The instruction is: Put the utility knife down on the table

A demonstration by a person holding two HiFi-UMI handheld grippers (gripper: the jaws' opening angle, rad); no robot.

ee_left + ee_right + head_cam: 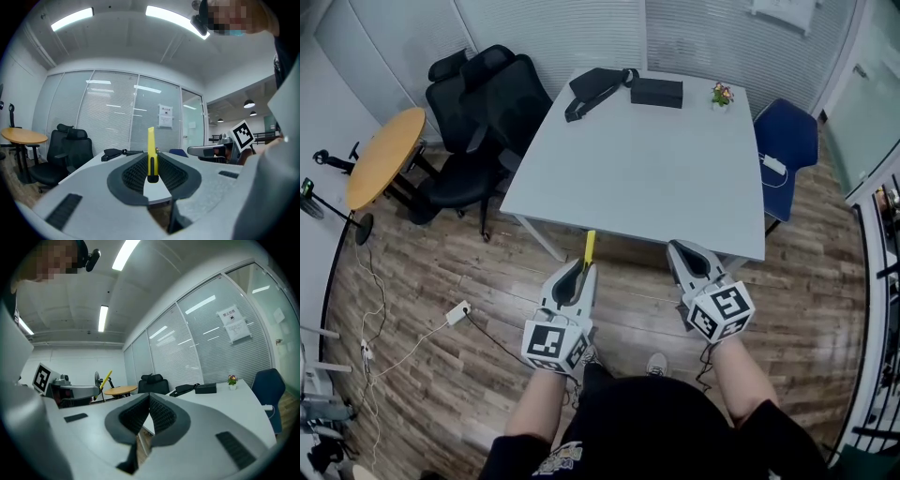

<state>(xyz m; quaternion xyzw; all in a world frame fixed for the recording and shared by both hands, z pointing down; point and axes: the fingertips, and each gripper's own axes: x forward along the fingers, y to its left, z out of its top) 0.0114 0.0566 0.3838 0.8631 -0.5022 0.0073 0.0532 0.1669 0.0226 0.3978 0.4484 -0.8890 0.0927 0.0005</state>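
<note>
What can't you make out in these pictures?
1. Left gripper view: the utility knife, rear end buried in the left gripper; blade out or not, too small to tell.
2. Left gripper view: the sign on the glass wall, print too small to read.
3. Head view: the blue chair, partly behind the table.

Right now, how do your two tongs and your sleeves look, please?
The left tongs and right tongs are light grey shells with black ribbed pads. Each carries a white cube with black square markers. The sleeves are short and black.
</note>
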